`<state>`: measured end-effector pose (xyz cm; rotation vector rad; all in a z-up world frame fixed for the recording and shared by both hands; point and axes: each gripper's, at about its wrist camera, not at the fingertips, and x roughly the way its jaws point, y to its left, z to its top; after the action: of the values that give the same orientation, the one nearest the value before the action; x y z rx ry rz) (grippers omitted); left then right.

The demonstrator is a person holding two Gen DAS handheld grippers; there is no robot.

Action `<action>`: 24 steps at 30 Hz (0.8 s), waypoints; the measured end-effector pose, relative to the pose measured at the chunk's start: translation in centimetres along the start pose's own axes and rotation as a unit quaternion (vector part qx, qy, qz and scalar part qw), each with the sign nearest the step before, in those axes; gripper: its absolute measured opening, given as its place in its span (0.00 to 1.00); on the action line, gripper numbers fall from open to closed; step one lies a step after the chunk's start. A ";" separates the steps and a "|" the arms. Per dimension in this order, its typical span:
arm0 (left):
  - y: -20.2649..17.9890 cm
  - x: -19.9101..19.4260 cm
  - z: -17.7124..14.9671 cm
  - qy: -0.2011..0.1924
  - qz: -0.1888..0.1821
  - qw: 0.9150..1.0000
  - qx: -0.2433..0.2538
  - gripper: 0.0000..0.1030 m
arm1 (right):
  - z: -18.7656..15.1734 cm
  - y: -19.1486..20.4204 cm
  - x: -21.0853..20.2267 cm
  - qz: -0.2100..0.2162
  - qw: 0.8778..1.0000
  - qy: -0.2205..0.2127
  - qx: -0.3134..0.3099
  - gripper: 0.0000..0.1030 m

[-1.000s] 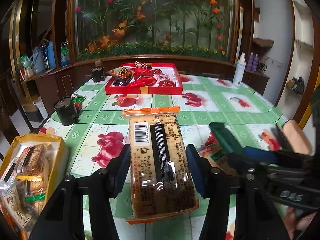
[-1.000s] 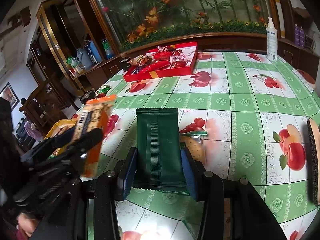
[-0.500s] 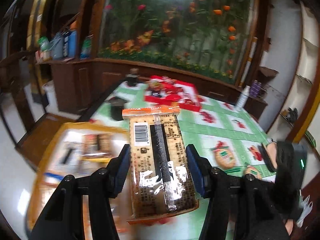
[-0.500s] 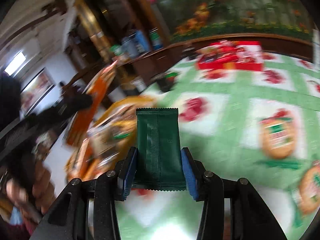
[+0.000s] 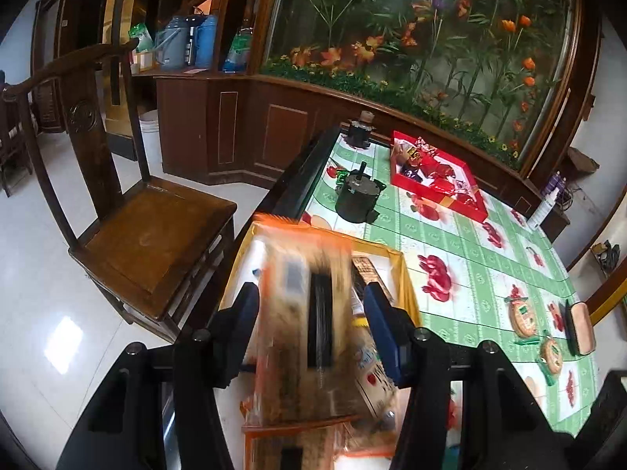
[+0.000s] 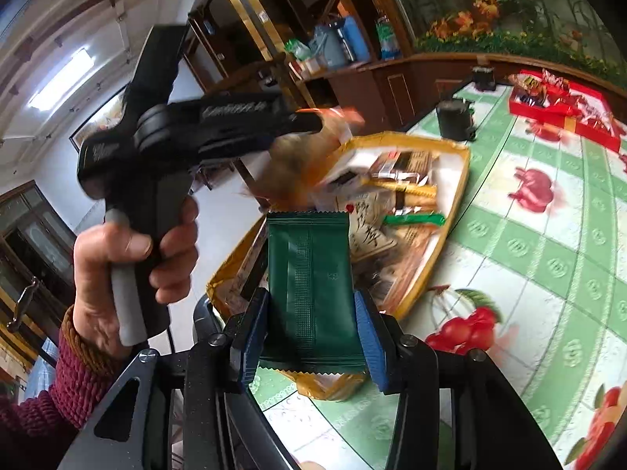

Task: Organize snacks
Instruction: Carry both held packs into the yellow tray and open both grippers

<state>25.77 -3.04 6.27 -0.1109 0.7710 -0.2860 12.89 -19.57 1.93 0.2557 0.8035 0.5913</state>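
My left gripper is shut on a long cracker pack with orange ends, blurred by motion. It hangs over the yellow box of snacks at the table's left edge. In the right wrist view, my right gripper is shut on a dark green snack pack, held above the near end of the same yellow box. The left gripper, held by a hand, is above the box's far left side with the cracker pack.
A red box of sweets sits at the table's far side, with two black canisters near it. Round snacks and a brush lie to the right. A wooden chair stands left of the table.
Both grippers have swung left from the middle of the table to above the yellow box, each still shut on its pack. Both wrists rolled somewhat.
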 end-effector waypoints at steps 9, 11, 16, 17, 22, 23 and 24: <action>-1.1 2.4 0.3 0.016 -0.008 1.000 0.013 0.53 | -0.7 0.1 2.1 -0.034 0.999 0.014 -0.016 0.47; -1.1 2.0 0.0 0.013 -0.012 1.000 0.014 0.53 | -0.9 0.1 2.5 -0.030 0.999 0.016 -0.016 0.49; -1.1 1.0 -0.9 0.008 -0.016 1.000 0.018 0.54 | -1.4 -0.1 2.8 -0.005 1.000 0.020 -0.018 0.56; -1.2 0.9 -1.0 0.008 -0.017 1.000 0.018 0.55 | -1.4 -0.1 2.5 -0.004 1.000 0.016 -0.019 0.57; -1.9 0.1 -1.7 0.001 -0.026 0.999 0.021 0.62 | -1.5 -0.5 -0.3 0.005 1.000 -0.013 -0.021 0.57; -2.2 -0.1 -1.8 0.000 -0.029 0.999 0.023 0.62 | -1.5 -0.7 -0.7 0.004 1.000 -0.016 -0.018 0.57; -2.6 -0.3 -2.0 -0.001 -0.030 0.999 0.026 0.62 | -1.5 -1.1 -1.3 0.004 1.000 -0.020 -0.011 0.57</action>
<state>23.65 -5.41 5.59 -0.0866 0.7581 -0.3628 11.53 -21.26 1.22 0.2499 0.7571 0.6013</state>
